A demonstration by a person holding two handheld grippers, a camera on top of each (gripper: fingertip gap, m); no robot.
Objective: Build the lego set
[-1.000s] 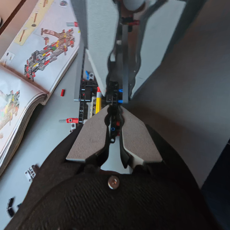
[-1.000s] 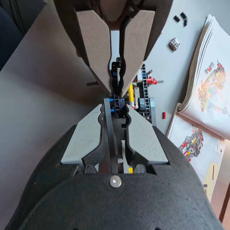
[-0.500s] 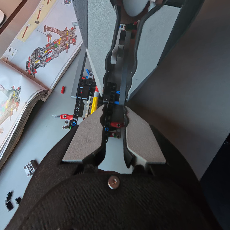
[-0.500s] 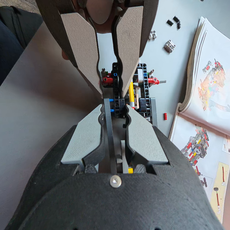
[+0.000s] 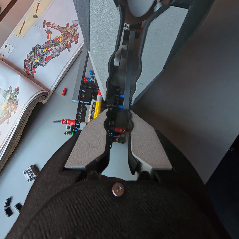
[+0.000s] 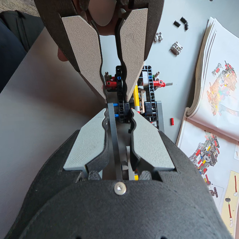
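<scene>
Brick model (image 6: pixel 148 90): glossy plastic. Booklet (image 5: pixel 19 72): smooth paper. Table (image 6: pixel 38 103): matt grey. Left gripper fingers (image 5: pixel 90 142): rough, grainy.

I count one brick-built model (image 6: pixel 135 98) on the table (image 6: pixel 38 103), lying near the table's middle between my two pairs of tongs. It carries two long grey beams, one (image 6: pixel 113 129) on each side, and one yellow cylinder (image 6: pixel 135 95). Beside it lies one loose red pin (image 6: pixel 171 121), toward the booklet. One instruction booklet (image 6: pixel 213 116) lies open at the table's edge. I make out two small grey connector blocks (image 6: pixel 176 48) loose on the table, and three small black pieces (image 6: pixel 181 23) in a cluster beyond them; whether more black ones lie there I cannot tell.
</scene>
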